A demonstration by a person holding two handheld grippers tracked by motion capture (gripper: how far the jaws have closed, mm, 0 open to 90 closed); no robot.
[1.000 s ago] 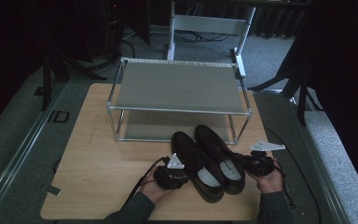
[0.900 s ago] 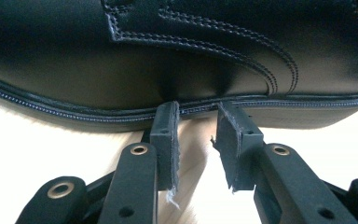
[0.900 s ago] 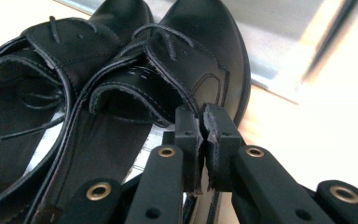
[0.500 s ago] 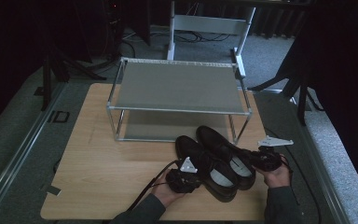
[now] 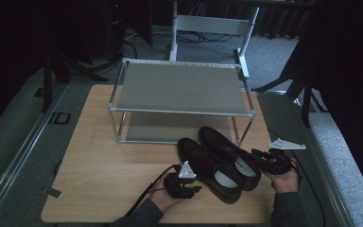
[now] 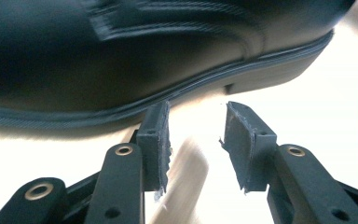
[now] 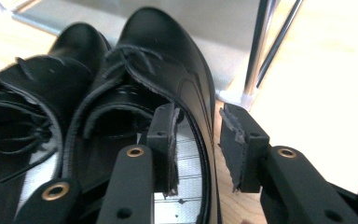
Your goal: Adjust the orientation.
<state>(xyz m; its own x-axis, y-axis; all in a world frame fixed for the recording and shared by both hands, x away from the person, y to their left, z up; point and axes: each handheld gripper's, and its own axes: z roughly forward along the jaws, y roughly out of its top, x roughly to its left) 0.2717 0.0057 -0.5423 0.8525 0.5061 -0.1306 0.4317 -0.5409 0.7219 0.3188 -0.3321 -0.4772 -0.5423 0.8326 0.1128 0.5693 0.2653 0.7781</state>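
Note:
Two black leather lace-up shoes lie side by side on the wooden table, toes toward the rack. My left gripper sits by the outer side of the left shoe. Its jaws have just been opening. In the left gripper view the gripper stands open with nothing between the pads, and the shoe's sole edge is just beyond them. My right gripper is at the heel of the right shoe. Its jaws have just been opening: the gripper straddles the right shoe's collar wall, and the pads stand off it.
A two-tier metal shoe rack with grey shelves stands at the back of the table, its front leg close to the right shoe's toe. A white frame stands behind the rack. Bare wood lies to the left.
The pair of shoes has slid a little to the right and turned slightly. Both hands shifted right with them.

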